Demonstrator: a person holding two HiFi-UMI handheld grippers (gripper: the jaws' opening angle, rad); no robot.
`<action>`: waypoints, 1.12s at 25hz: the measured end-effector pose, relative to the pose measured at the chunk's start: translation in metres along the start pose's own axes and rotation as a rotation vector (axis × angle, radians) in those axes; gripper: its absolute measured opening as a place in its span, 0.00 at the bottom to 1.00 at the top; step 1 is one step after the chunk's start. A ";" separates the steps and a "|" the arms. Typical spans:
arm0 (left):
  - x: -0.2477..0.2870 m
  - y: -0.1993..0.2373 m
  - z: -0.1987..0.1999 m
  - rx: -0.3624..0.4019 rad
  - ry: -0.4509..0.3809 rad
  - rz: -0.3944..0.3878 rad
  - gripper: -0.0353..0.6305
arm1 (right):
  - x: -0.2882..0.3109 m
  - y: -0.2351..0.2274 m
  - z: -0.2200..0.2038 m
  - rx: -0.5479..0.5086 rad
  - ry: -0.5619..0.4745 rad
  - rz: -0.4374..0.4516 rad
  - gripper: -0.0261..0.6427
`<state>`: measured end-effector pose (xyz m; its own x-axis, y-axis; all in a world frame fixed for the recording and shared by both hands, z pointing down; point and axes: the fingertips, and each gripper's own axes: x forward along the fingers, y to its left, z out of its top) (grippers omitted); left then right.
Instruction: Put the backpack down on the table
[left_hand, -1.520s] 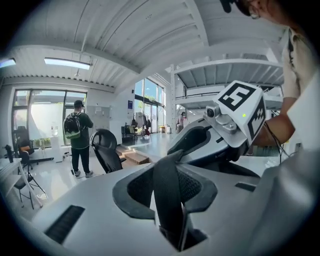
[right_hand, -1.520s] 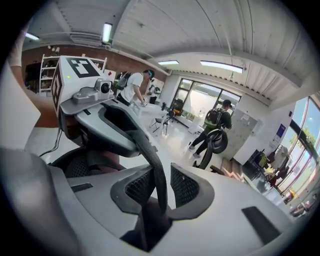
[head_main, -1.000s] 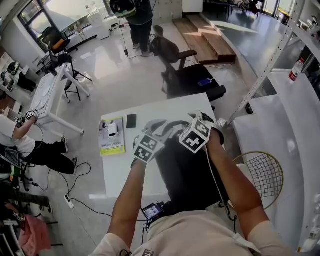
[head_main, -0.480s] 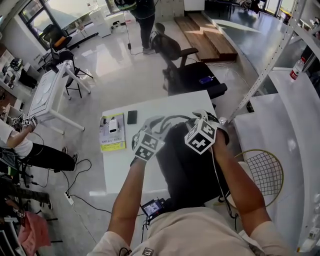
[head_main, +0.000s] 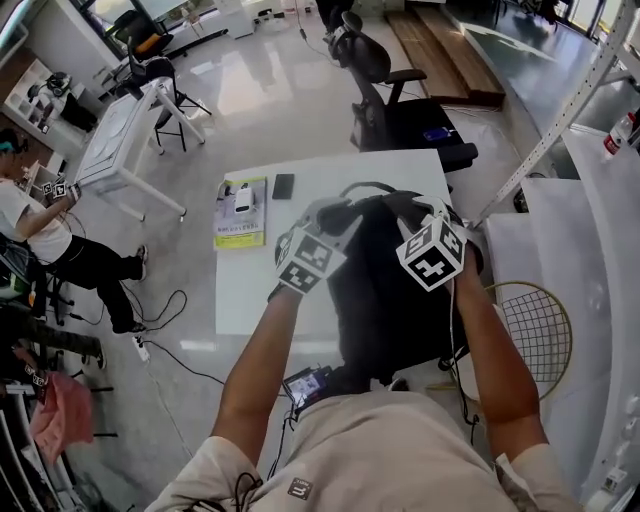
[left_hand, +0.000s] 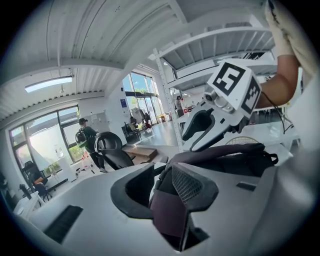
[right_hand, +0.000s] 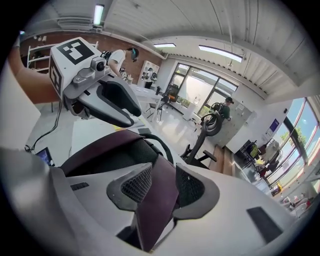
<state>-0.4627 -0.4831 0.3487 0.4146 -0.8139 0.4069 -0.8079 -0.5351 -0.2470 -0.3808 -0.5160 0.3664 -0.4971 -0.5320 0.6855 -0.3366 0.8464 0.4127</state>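
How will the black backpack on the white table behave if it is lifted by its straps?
Probably floppy: the backpack lies slumped on the table, and its strap bends like soft webbing. Likely not slippery, since the fabric looks matte. It may be light, as it lies rather flat.

Office-like lab, white table (head_main: 250, 290), swivel chair (head_main: 372, 62), metal shelving (head_main: 560, 115), glossy floor (head_main: 250, 90)

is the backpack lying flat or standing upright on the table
Lying flat: the head view shows the backpack stretched along the white table, low against its top in the left gripper view.
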 end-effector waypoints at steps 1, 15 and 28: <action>-0.006 -0.005 0.003 0.000 -0.008 0.006 0.23 | -0.005 0.003 -0.001 0.003 -0.013 0.000 0.27; -0.105 -0.072 0.069 0.034 -0.168 0.108 0.10 | -0.119 0.044 0.004 0.075 -0.301 0.019 0.08; -0.176 -0.160 0.135 0.127 -0.299 0.136 0.08 | -0.239 0.090 0.010 -0.090 -0.563 0.067 0.08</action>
<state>-0.3502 -0.2847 0.1980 0.4265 -0.8998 0.0922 -0.8134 -0.4261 -0.3959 -0.3001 -0.3127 0.2341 -0.8727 -0.3879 0.2965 -0.2326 0.8643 0.4461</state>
